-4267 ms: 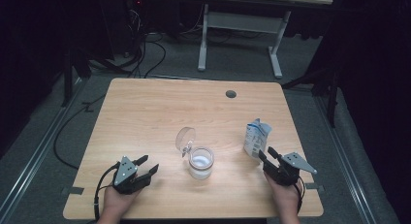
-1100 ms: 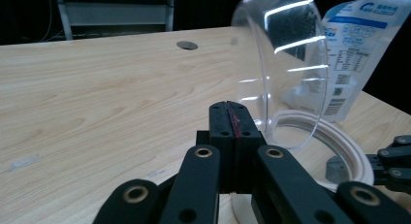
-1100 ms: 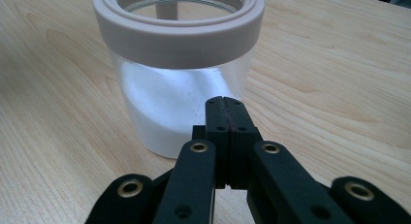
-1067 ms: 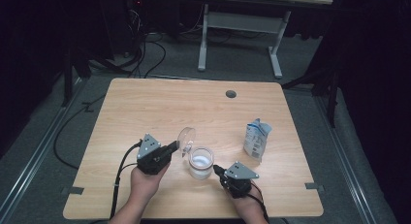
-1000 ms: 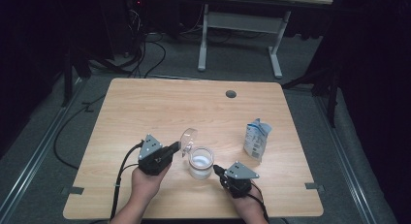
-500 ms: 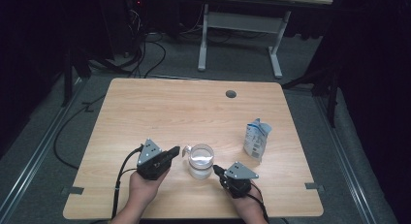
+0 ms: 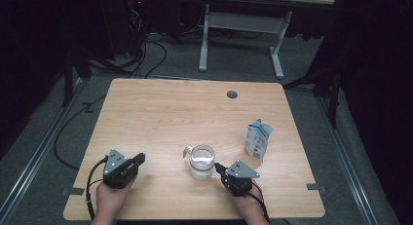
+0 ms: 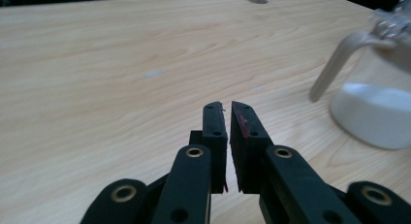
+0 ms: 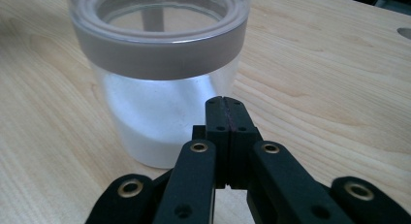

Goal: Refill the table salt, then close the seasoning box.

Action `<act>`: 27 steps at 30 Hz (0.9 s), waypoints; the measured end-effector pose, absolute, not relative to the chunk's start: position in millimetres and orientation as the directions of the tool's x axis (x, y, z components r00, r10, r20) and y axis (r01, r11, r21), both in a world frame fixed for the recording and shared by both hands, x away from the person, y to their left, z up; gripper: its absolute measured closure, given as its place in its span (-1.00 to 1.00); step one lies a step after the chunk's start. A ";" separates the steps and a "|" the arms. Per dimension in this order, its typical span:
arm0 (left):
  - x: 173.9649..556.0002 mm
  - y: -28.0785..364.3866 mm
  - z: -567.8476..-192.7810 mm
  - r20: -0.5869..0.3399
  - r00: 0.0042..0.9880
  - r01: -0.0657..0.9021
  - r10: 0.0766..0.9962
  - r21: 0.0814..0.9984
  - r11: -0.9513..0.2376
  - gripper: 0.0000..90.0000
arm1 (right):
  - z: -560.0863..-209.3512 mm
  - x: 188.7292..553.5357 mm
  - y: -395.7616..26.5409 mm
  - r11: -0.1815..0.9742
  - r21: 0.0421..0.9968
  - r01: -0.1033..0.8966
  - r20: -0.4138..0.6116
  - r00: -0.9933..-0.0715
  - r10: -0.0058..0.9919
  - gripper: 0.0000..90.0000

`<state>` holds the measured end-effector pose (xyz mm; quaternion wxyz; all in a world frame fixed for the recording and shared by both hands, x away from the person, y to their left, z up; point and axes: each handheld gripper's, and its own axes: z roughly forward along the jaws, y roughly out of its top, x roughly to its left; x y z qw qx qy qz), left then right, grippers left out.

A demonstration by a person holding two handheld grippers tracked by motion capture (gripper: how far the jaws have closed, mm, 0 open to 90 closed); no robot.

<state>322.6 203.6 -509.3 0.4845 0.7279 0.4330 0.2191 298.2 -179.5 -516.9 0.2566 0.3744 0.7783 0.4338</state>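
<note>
Just before right gripper (image 9: 224,102), jar (image 9: 160,88)

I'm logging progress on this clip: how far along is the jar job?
Done: the lid lies down on the jar of white powder. In hand: the right tool, shut, sits at the jar's side, perhaps steadying it; the left tool is off to the side, its jaws just opening a slit with nothing between. Left: probably fastening the clasp, which hangs loose.
</note>
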 end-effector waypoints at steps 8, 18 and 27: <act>317.9 223.9 -520.7 -0.146 0.501 0.449 0.853 0.886 -0.112 0.81 | -516.6 296.2 -178.0 0.352 0.865 0.359 -0.085 -0.586 0.806 1.00; 317.6 228.7 -523.0 -0.159 0.493 0.460 0.855 0.882 -0.101 0.78 | -516.4 286.3 -167.2 0.371 0.866 0.337 -0.088 -0.626 0.775 1.00; 318.8 229.6 -524.3 -0.156 0.489 0.462 0.858 0.881 -0.103 0.77 | -508.0 306.8 -175.0 0.287 0.890 0.354 -0.036 -0.573 0.819 1.00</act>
